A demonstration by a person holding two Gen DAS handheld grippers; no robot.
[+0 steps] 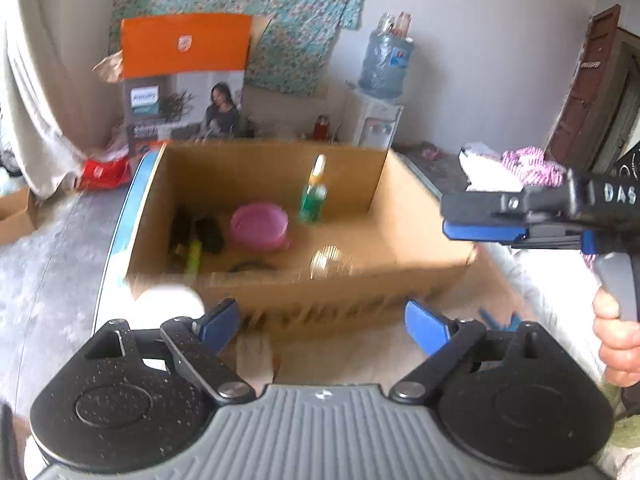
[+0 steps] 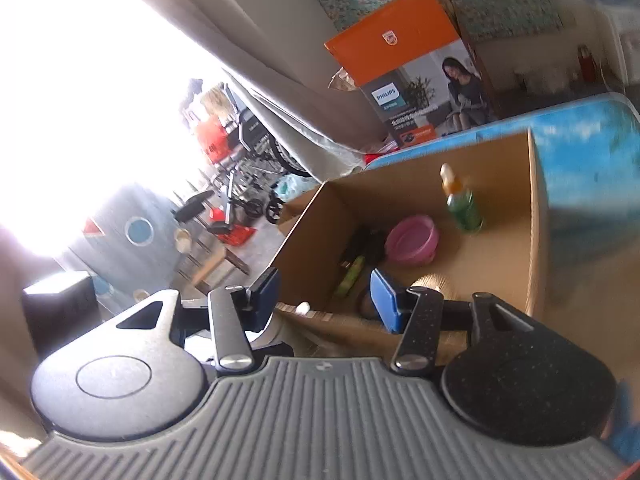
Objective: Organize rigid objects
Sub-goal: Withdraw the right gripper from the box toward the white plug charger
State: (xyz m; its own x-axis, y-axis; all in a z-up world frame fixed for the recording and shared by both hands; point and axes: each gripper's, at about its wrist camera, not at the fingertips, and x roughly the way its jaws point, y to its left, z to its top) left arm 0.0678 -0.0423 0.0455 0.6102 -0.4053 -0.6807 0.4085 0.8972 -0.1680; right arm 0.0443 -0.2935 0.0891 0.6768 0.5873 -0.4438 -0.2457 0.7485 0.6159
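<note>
- The left gripper point(image 1: 320, 326) hangs just short of the near wall of the cardboard box point(image 1: 340, 284), jaws spread wide and nothing between them.
- The right gripper point(image 2: 326, 300) sits over the box's point(image 2: 308, 236) near corner, tilted, jaws also apart and empty; from the left view it point(image 1: 482, 218) shows side-on at the box's right edge, where its opening cannot be judged.
- Inside the box: a pink lidded bowl point(image 1: 260, 226) near the middle, a green bottle with an orange collar and white cap point(image 1: 314, 192) standing upright behind it toward the far wall, and dark items with a yellow-green stick point(image 1: 194, 256) lying along the left wall.
- A white rounded object point(image 1: 170, 304) rests outside the box, just beside the left gripper's left finger; too blurred to name.
- I'd judge that white thing the likeliest next pick: it lies left of and close to the left gripper, which is much the nearer one.
- Its long axis cannot be told.
</note>
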